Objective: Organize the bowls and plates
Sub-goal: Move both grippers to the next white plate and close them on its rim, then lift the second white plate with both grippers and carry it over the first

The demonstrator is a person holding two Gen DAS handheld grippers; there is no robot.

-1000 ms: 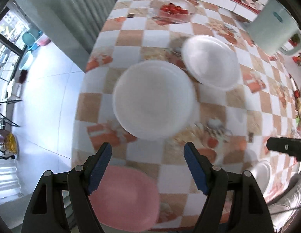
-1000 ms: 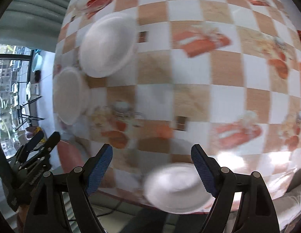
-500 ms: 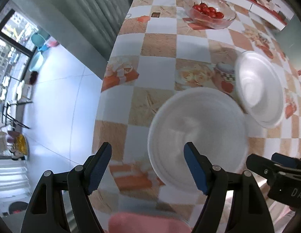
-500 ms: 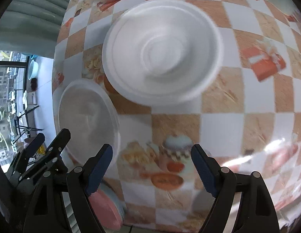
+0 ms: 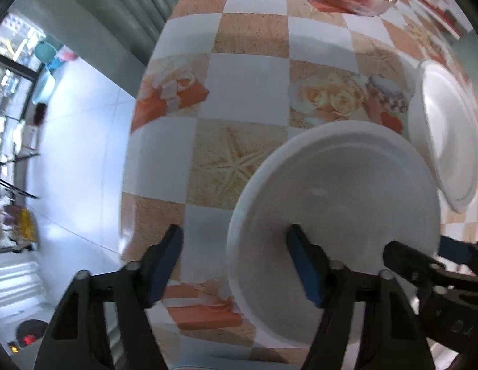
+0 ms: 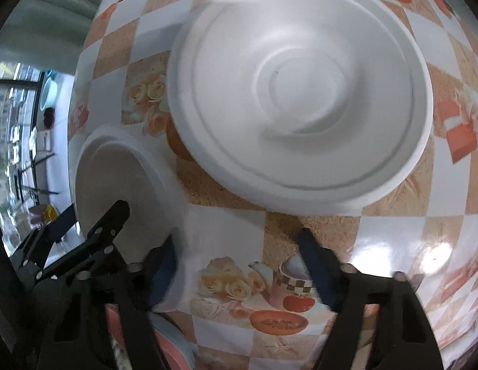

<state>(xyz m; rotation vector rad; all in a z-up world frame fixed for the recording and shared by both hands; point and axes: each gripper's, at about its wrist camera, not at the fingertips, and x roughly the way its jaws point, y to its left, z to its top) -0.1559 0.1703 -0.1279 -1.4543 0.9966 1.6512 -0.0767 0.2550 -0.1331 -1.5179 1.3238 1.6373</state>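
Plate [image 5: 334, 203] is lying on the table [image 5: 245, 92], its near-left rim sitting between the left gripper's [image 5: 235, 265] wide-apart jaws. Right gripper [image 6: 239, 265] is hovering with jaws spread and nothing between them, bowl [image 6: 300, 92] lying just ahead of them.

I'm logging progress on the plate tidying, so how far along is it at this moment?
Nothing looks stacked yet. The two white plates lie apart on the checkered table: the near white plate and the far white plate. In hand: the left tongs stand open over the near plate's rim, and the right tongs are open and empty. Left: gripping, stacking, and the pink plate at the table's edge.
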